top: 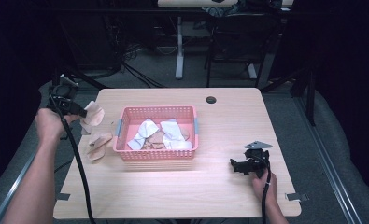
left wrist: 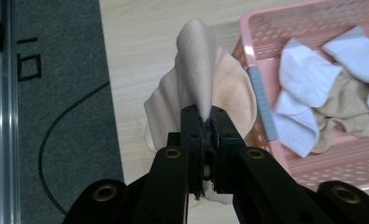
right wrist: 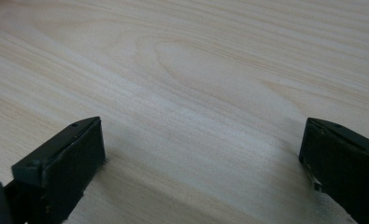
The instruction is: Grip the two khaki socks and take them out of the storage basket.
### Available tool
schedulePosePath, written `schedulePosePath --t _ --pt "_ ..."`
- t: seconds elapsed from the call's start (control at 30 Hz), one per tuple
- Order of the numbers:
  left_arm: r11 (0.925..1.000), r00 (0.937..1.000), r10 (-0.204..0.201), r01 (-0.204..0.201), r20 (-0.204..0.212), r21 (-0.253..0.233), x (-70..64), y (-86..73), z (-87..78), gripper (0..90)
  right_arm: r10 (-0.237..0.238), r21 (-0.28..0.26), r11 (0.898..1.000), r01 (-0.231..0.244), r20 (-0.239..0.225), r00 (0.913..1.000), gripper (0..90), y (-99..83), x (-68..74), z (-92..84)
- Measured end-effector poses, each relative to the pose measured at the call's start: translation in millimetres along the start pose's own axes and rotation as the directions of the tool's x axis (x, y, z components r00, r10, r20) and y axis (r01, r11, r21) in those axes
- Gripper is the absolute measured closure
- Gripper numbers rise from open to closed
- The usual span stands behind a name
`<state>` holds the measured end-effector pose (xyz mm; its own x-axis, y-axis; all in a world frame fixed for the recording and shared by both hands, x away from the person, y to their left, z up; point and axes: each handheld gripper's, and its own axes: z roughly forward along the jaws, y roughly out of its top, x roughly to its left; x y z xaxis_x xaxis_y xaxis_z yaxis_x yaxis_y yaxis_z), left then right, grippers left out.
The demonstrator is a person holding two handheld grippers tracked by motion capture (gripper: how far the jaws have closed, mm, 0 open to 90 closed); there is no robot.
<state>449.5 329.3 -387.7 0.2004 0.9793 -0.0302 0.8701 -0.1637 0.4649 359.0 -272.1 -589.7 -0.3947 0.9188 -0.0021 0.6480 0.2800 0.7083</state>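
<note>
A pink basket (top: 156,155) stands mid-table with white socks (top: 142,133) and beige socks (top: 156,138) inside. My left gripper (top: 79,113) is held above the table's left edge, shut on a beige sock (top: 93,115) that hangs from it. In the left gripper view that beige sock (left wrist: 203,88) is pinched between the jaws, with the basket (left wrist: 313,158) to the right. More beige socks (top: 98,144) lie on the table left of the basket. My right gripper (top: 236,165) rests low at the front right; its jaws stand wide apart over bare wood, with nothing between the fingers (right wrist: 63,163).
The wooden table (top: 182,191) has a round cable hole (top: 211,100) at the back. Grey floor and a black cable (left wrist: 56,154) lie past the left edge. Desk legs and a chair (top: 233,42) stand behind the table.
</note>
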Motion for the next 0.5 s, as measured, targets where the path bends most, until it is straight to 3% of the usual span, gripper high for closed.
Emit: schedulePosePath --t 0.27,0.5 --pt "0.998 0.9985 -0.053 0.054 -0.012 0.034 10.7 -11.5 27.5 86.0 0.005 -0.005 1.0 -0.005 -0.001 1.0 0.0 0.0 0.3 0.3" --pt "0.9948 0.9974 -0.072 0.072 -0.001 0.072 9.2 -20.3 57.1 85.9 0.006 -0.006 1.0 -0.006 -0.002 1.0 0.0 -0.1 0.4 0.4"
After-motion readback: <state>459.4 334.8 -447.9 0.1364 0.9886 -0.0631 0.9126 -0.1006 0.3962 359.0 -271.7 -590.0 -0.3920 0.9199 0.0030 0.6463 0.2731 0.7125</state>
